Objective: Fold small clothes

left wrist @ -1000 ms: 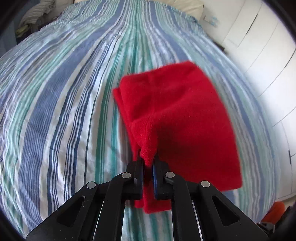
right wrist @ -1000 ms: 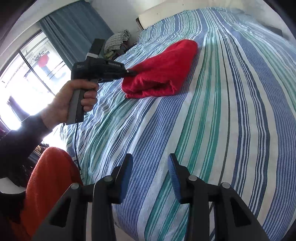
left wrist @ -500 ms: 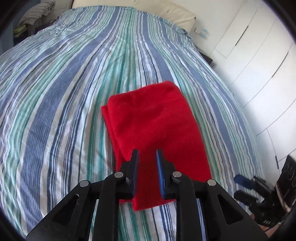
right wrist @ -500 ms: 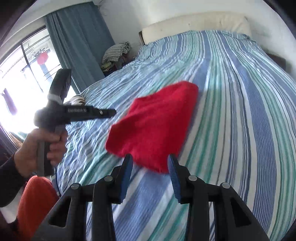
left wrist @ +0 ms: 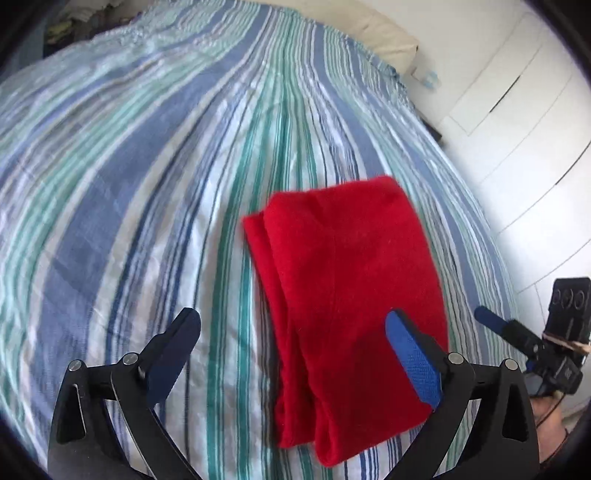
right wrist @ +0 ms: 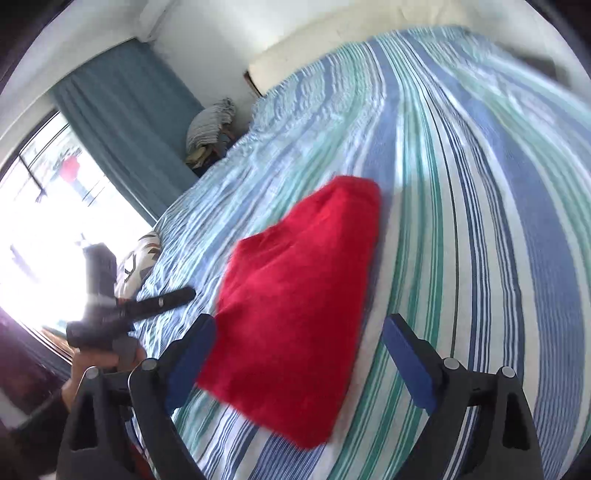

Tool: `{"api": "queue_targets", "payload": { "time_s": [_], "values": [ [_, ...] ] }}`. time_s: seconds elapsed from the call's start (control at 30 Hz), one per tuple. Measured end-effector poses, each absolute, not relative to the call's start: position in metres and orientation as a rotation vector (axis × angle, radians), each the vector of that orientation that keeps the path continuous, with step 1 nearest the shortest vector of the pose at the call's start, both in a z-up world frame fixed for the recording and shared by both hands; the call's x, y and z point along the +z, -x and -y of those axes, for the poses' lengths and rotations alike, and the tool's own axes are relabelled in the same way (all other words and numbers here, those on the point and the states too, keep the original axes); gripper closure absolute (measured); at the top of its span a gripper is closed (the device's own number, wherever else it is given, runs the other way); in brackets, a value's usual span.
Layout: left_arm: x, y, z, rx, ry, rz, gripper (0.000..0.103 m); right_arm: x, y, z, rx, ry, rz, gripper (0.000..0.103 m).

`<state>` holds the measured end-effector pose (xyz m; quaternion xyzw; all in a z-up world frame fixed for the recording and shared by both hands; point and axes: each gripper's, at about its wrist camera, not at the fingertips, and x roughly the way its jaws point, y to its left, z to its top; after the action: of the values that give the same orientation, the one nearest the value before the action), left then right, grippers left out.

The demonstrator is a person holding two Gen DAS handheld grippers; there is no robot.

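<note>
A folded red garment (left wrist: 347,280) lies flat on the striped bed cover (left wrist: 147,192), near the bed's front edge. My left gripper (left wrist: 295,354) is wide open and empty, held just above the garment's near end. In the right wrist view the garment (right wrist: 295,295) lies between my open fingers; my right gripper (right wrist: 299,354) is wide open and empty, close to its near edge. The left gripper shows there at the left (right wrist: 147,306), and the right gripper shows at the right of the left wrist view (left wrist: 517,332).
A cream pillow (left wrist: 384,33) lies at the head of the bed. White wardrobe doors (left wrist: 524,110) stand to the right. A window with a blue curtain (right wrist: 125,122), a pile of clothes (right wrist: 210,129) and a patterned cushion (right wrist: 140,258) are at the left.
My left gripper let go of the red garment, drew back and opened wide. My right gripper moved in toward the garment and also opened wider. The garment now rests flat on the bed.
</note>
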<state>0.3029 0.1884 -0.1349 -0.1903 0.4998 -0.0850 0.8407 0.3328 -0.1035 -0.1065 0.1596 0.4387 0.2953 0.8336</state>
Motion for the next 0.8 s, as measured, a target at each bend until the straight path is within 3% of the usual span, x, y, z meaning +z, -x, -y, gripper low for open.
{"api": "queue_targets", "payload": {
  "time_s": [0.1, 0.13, 0.17, 0.2, 0.23, 0.3, 0.57, 0.63, 0.67, 0.7, 0.73, 0.77, 0.8],
  "values": [
    [-0.168, -0.326, -0.172, -0.191, 0.409, -1.172, 0.004, -0.148, -0.373, 0.097, 0.634, -0.499, -1.054, 0.014],
    [-0.172, -0.327, -0.166, -0.187, 0.403, -1.162, 0.005, -0.166, -0.384, 0.09, 0.633, -0.552, -1.108, 0.023],
    [-0.17, -0.324, -0.16, -0.202, 0.4, -1.123, 0.011, -0.178, -0.39, 0.085, 0.644, -0.569, -1.14, 0.041],
    [-0.169, -0.325, -0.156, -0.229, 0.401, -1.106, 0.046, -0.183, -0.392, 0.072, 0.656, -0.533, -1.154, 0.051],
    [-0.168, -0.328, -0.152, -0.241, 0.399, -1.119, 0.074, -0.179, -0.391, 0.058, 0.633, -0.444, -1.142, 0.06],
    [-0.154, -0.326, -0.153, -0.229, 0.403, -1.098, 0.081, -0.16, -0.385, 0.045, 0.588, -0.323, -1.1, 0.069],
    [-0.03, -0.313, -0.151, -0.31, 0.352, -0.833, 0.081, -0.02, -0.368, 0.043, 0.654, -0.205, -0.782, 0.073],
    [-0.03, -0.323, -0.152, -0.303, 0.357, -0.849, 0.074, -0.016, -0.376, 0.043, 0.643, -0.244, -0.8, 0.071],
    [-0.039, -0.329, -0.151, -0.279, 0.354, -0.886, 0.066, -0.021, -0.382, 0.042, 0.624, -0.258, -0.829, 0.064],
    [-0.052, -0.336, -0.151, -0.246, 0.341, -0.917, 0.049, -0.032, -0.392, 0.044, 0.599, -0.268, -0.867, 0.06],
    [-0.069, -0.337, -0.152, -0.179, 0.304, -0.947, 0.04, -0.046, -0.394, 0.048, 0.565, -0.27, -0.911, 0.047],
    [-0.087, -0.331, -0.154, -0.088, 0.239, -0.973, 0.041, -0.064, -0.394, 0.054, 0.512, -0.256, -0.963, 0.031],
    [-0.098, -0.317, -0.154, -0.009, 0.162, -0.995, 0.041, -0.08, -0.387, 0.065, 0.455, -0.234, -1.014, 0.028]
  ]
}}
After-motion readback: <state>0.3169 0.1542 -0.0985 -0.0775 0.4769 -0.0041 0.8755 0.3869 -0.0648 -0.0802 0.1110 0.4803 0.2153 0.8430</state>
